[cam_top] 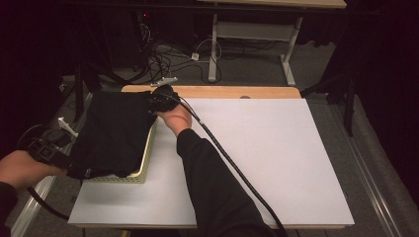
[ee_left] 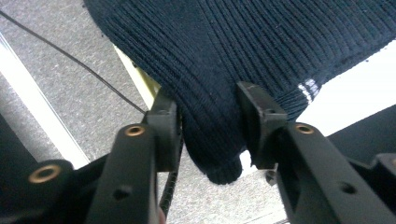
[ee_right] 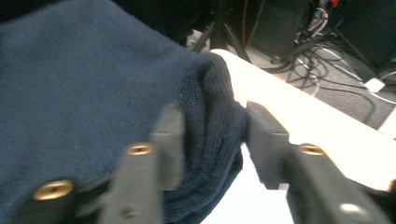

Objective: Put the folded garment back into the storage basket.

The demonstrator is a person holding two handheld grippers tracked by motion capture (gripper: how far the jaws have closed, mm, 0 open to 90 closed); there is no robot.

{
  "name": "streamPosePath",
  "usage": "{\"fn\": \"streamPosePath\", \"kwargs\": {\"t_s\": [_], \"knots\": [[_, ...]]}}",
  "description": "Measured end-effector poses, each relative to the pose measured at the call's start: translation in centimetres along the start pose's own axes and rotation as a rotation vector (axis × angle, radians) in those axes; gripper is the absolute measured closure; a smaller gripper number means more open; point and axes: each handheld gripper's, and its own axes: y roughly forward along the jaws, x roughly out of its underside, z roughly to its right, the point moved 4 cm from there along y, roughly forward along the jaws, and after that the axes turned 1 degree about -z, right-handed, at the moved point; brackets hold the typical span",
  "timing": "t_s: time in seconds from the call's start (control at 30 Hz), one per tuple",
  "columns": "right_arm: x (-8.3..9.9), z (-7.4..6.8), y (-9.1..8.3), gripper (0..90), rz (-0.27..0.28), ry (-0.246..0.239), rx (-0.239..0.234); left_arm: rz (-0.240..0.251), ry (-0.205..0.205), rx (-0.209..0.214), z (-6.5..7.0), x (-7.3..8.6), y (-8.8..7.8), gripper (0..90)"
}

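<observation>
Working a dark navy ribbed knit garment [cam_top: 114,133] that lies draped over a pale yellow perforated plastic basket [cam_top: 146,165], which sits at the left end of the white table top [cam_top: 267,158]. The cloth covers the basket almost fully; only the near and right rim show in the high view. My left gripper [cam_top: 69,160] is at the garment's near-left corner, off the table's left edge; in the left gripper view its jaws stand partly open around a hanging fold of the knit [ee_left: 210,116]. That fold touches the pads on both sides, but I cannot tell if they still press it. My right gripper [cam_top: 157,98] is at the garment's far-right corner, near the wooden back edge of the table [cam_top: 222,92]. In the right gripper view its jaws are also partly open with a bunched corner of the knit [ee_right: 215,126] between them; the left pad touches the cloth and the right pad stands just clear of it, so no firm hold there. This view is blurred. A black cable [cam_top: 232,163] trails from the right gripper across the white top toward the near edge. Grey floor [ee_left: 70,98] shows under the left gripper.
</observation>
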Motion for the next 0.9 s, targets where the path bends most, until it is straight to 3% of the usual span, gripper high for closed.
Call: {"fn": "streamPosePath", "kwargs": {"t_s": [0.1,0.23,0.37,0.5,0.7,0.8,0.9], "knots": [[-0.3,0.2,-1.1,39.7,0.006,0.008,-0.038,0.001,-0.003,-0.008,0.0,-0.1,0.0,49.2],[0.0,0.0,-2.6,31.5,0.036,-0.009,-0.062,-0.004,-0.006,-0.006,0.1,-0.3,-0.1,38.7],[0.9,-0.1,-3.8,23.4,0.042,0.001,-0.082,-0.011,-0.005,0.001,0.5,-0.5,-0.2,36.5],[2.1,-0.6,-5.1,15.3,0.058,-0.007,-0.097,-0.012,-0.015,-0.008,0.7,-0.7,-0.2,27.2],[4.1,-0.9,-7.1,0.1,0.058,-0.008,-0.076,0.021,-0.039,-0.017,0.7,-1.2,-0.5,11.9],[5.1,-0.7,-8.3,0.1,0.064,-0.004,-0.062,0.035,-0.058,-0.019,0.7,-1.6,-0.6,0.0],[6.0,-0.6,-9.5,0.1,0.071,-0.008,-0.057,0.045,-0.050,-0.010,0.9,-1.9,-0.7,0.0]]}}
